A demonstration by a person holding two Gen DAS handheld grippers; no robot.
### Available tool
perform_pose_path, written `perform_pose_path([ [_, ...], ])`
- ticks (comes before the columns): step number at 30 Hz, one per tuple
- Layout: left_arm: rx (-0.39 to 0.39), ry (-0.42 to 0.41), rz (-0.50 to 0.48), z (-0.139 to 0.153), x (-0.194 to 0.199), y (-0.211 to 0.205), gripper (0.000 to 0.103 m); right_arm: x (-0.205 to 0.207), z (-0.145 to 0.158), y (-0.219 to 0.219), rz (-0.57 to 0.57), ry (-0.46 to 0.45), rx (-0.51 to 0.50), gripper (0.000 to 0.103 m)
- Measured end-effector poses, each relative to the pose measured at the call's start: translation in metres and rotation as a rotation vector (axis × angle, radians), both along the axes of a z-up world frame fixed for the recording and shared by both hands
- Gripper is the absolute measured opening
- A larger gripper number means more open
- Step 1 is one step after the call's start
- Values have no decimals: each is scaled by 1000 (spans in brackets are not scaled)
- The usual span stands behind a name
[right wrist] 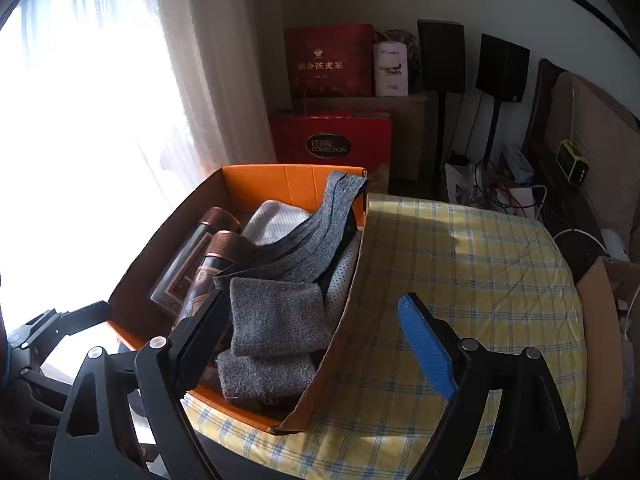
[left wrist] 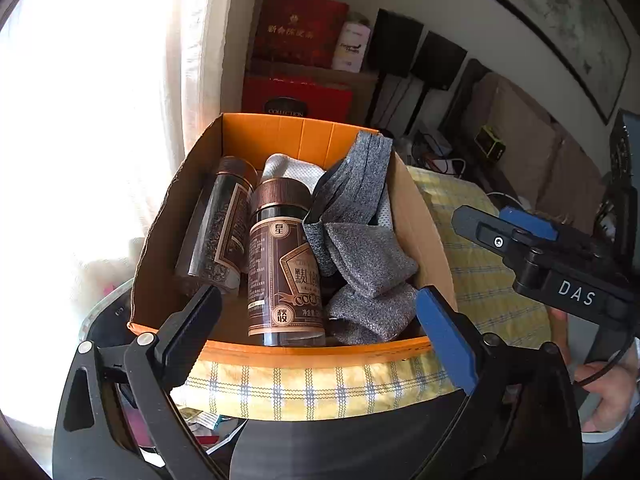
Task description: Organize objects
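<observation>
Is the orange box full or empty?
Nearly full: the orange box holds two brown jars and grey socks.

I see an orange cardboard box (left wrist: 280, 136), matt outside, smoother inside; at its nine o'clock, two glossy dark plastic jars (left wrist: 280, 264) with ribbed coppery caps; at three o'clock, rough grey knitted cloths (right wrist: 276, 320); beneath, a yellow checked woven cotton cover (right wrist: 460, 280), soft and matt.

Home bedroom: bed w/ yellow plaid sheet (right wrist: 460, 280); behind it sheer curtain (right wrist: 200, 60), red gift boxes (right wrist: 330, 62), 2 speakers (right wrist: 472, 58); framed picture (left wrist: 568, 28) above, headboard (right wrist: 592, 128) at right.
</observation>
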State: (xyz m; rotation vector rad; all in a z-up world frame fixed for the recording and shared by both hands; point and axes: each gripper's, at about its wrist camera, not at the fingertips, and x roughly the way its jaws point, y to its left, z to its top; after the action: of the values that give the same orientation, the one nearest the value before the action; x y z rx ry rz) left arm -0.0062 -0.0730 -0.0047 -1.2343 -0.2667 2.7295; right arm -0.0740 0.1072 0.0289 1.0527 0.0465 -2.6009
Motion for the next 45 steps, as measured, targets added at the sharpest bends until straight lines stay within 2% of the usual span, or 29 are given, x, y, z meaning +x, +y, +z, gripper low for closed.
perform_pose_path([
  [5, -3, 10, -13, 3, 5, 8, 101, 12, 2, 14, -45, 19, 18, 92],
  [9, -15, 22, -24, 6, 8, 15, 102, 26, 2, 28, -80, 29, 35, 102],
  [18, -25, 41, -41, 10, 21, 31, 103, 57, 9, 50, -146, 61, 75, 103],
  [21, -64, 58, -24, 11, 28, 37, 103, 67, 10, 55, -164, 73, 83, 103],
  [24, -37, 89, -19, 14, 37, 38, 103, 77, 9, 60, -180, 73, 97, 103],
  [29, -99, 79, -6, 14, 47, 47, 103, 92, 2, 71, -206, 51, 93, 103],
  [33, -35, 31, -30, 8, 50, 45, 103, 106, -1, 81, -232, 53, 72, 103],
  [37, -66, 13, -30, 2, 58, 51, 103, 119, -3, 89, -241, 51, 56, 103],
  [41, -36, 4, -50, 0, 65, 56, 103, 127, -3, 91, -247, 57, 66, 103],
  [45, -44, 22, -56, 4, 69, 61, 103, 130, -3, 91, -249, 57, 70, 103],
])
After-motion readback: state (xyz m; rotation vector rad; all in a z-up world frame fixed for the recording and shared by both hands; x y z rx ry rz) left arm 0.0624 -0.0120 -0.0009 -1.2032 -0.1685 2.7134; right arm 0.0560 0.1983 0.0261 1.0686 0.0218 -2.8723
